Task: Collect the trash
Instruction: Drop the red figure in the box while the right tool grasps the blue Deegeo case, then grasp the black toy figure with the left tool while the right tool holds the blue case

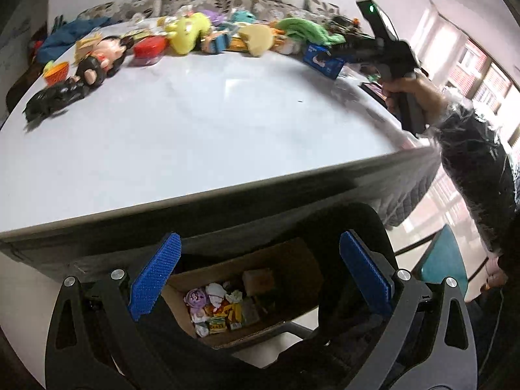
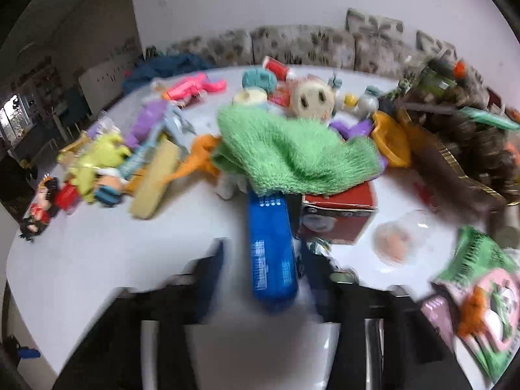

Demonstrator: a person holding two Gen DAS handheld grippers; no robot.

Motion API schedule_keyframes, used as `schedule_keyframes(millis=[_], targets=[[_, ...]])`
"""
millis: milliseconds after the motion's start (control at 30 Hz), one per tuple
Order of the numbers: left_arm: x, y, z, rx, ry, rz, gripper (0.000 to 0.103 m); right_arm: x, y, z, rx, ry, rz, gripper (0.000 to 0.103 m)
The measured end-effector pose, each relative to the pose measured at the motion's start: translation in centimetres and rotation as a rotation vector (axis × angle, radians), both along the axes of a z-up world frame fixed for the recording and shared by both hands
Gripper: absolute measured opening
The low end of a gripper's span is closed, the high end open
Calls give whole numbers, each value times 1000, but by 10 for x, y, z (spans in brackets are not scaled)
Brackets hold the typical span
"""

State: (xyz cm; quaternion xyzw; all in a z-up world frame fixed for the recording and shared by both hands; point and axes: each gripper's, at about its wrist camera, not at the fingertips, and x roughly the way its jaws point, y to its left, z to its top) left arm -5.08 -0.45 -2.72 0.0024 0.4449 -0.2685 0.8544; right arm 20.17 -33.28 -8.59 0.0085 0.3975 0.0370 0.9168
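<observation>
The left gripper is a black frame with two broad arms, each pierced by a long teardrop cut-out and fixed with round silver screws near its top. Its fingers carry bright blue pads with a fine knobbed texture. The right gripper, seen from the left wrist camera, is a black pistol-shaped tool with a flat upright block at its back that shows a small green light, and a dark grey handle. The hand around that handle comes out of a dark, fuzzy sleeve wrapped in clear, crinkled plastic film. In its own camera the right gripper is blurred: black fingers with dark blue inner faces.
</observation>
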Motion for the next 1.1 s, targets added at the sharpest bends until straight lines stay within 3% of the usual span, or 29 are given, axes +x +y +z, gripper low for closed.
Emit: schedule_keyframes(millis=[67, 200, 333, 400, 500, 633, 700, 800, 833, 867, 1100], targets=[[4, 9, 3, -3, 5, 31, 96, -9, 6, -1, 3, -7, 4, 26], [20, 31, 23, 29, -74, 111, 96, -70, 12, 5, 199, -32, 81, 26], [63, 63, 43, 163, -185, 231, 96, -119, 32, 4, 235, -28, 151, 26], [91, 83, 45, 201, -178, 274, 96, -133, 42, -3, 274, -3, 179, 26], [129, 109, 42, 258, -150, 280, 96, -145, 53, -12, 314, 34, 196, 27], [171, 125, 32, 399, -145, 219, 96, -152, 66, -19, 331, 49, 207, 27], [186, 130, 26, 418, -124, 176, 96, -154, 72, -18, 332, 50, 206, 27], [201, 143, 22, 300, -47, 144, 95, -155, 79, -16, 335, 47, 210, 27], [200, 145, 21, 255, -22, 153, 90, -155, 81, -15, 337, 43, 212, 27], [190, 140, 22, 258, -43, 159, 81, -156, 84, -13, 336, 35, 217, 27], [92, 87, 22, 209, -130, 227, 81, -159, 91, -11, 325, 12, 240, 27]])
